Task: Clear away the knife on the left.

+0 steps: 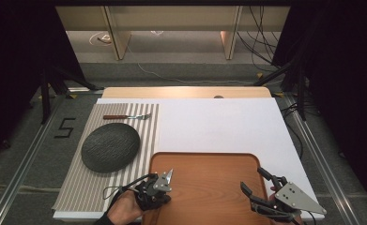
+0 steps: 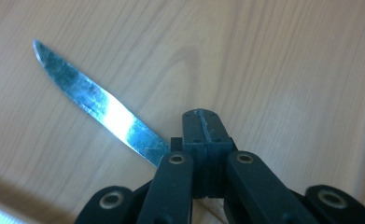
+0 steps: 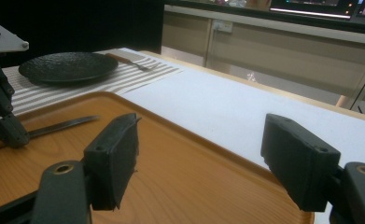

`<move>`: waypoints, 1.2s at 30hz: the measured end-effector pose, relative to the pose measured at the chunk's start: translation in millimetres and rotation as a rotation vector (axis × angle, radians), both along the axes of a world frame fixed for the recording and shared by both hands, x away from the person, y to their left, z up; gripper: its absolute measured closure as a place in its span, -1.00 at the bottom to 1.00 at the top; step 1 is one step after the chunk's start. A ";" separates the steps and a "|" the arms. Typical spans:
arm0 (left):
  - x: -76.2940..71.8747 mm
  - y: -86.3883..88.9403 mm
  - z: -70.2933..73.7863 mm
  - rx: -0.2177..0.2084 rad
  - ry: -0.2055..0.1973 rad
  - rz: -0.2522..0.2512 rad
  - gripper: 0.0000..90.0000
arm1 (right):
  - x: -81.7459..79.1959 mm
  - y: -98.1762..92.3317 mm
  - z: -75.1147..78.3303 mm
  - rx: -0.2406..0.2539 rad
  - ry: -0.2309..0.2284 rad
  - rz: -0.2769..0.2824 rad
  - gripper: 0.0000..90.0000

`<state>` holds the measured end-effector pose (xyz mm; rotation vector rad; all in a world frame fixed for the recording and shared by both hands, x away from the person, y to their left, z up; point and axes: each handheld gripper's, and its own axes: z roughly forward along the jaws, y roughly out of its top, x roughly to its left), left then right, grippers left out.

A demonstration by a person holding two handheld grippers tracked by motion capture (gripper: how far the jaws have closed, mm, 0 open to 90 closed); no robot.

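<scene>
At lower left of the high view, a knife [image 2: 101, 109] is held over the tray [image 1: 204, 161] by the fully closed left tongs [image 1: 166, 177]. It should be kept level when carried to the placemat [image 1: 150, 117]. At lower right, the right tongs [image 1: 256, 180] are wide open, empty.

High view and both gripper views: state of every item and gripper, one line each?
left gripper: shut on the knife, over the tray.
knife: held at its handle end, blade sticking out to the side.
right gripper: open, nothing between its jaws.
tray: flat on the table.
plate: empty, on the striped placemat.
fork: lying on the placemat beyond the plate.
</scene>
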<state>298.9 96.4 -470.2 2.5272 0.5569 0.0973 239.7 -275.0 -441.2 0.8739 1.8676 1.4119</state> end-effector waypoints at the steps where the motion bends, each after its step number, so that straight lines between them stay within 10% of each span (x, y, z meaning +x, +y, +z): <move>1: 0.7 2.3 -0.1 -0.001 0.002 0.005 1.00 | 0.1 0.0 0.0 0.001 0.000 0.000 -0.36; 30: 7.6 25.1 1.2 0.021 0.008 0.055 0.99 | -0.1 1.4 -0.7 -0.002 -0.001 0.005 -0.36; 36: 6.8 28.2 8.4 -0.049 0.003 0.074 0.48 | -0.2 2.0 -0.9 -0.003 0.001 0.006 -0.36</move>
